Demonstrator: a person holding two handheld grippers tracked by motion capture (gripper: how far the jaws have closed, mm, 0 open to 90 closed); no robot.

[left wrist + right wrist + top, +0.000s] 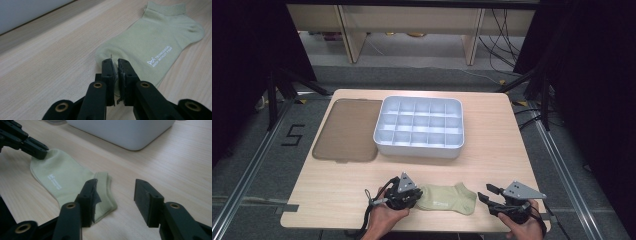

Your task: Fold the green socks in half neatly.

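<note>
Left gripper view first: the left gripper (114, 62) has its jaws pinched right together on the toe end of a pale green sock (152, 47), with a fold of the fabric squeezed between the pads. The rest of the sock lies flat on the table (50, 70), cuff pointing away from the gripper, white lettering facing up.

Right gripper view shows the right gripper (116, 192) with its jaws roughly half open, nothing clamped between them. One jaw sits over the cuff end of the sock (67, 180); I can't tell if it actually touches the fabric. The other jaw is over bare wood just beside the sock. You can also see the left gripper (40, 151) at the far end, biting the toe.

From the high view, the sock (447, 198) lies near the front edge of the table (492, 165), about the middle, between the two hands. The left gripper (412, 196) is at its left end, the right gripper (489, 196) just off its right end. A white divided tray (419, 149) sits toward the back of the table, well apart from the sock, with a brownish lid (346, 130) flat just beside it on the left.
</note>
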